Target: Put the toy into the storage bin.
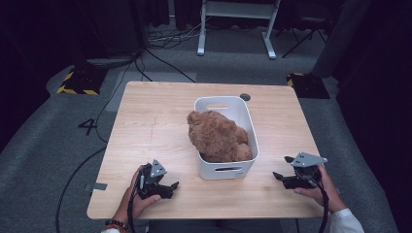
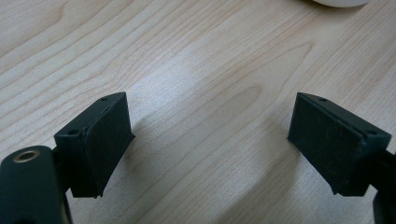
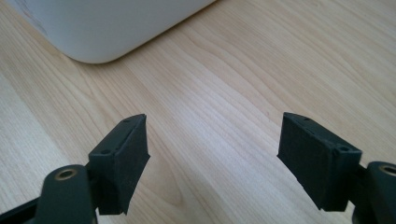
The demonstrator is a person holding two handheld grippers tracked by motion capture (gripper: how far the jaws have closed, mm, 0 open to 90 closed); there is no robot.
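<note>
- My left gripper (image 1: 167, 188) is standing with its jaws apart, nothing between them; in the left gripper view only bare wood is lying between the pads (image 2: 105, 144).
- My right gripper (image 1: 284, 168) is also gaping wide and empty, its jaws pointing toward the bin (image 1: 243, 167), near it but not touching.
- The teddy bear (image 1: 217, 136) is sitting in the white bin at the table's middle, its brown fur bulging above the rim.
- The bin is standing between my two grippers, with its curved corner (image 3: 93, 51) showing in the right gripper view.
- The table (image 1: 155, 111) is pale wood, resting on grey carpet in a dark room, with cables trailing across the floor and a white frame standing behind.
- My left hand (image 1: 136, 196) is gripping its tool low over the near edge; my right hand (image 1: 316, 187) is holding its tool just above the wood at the right.
</note>
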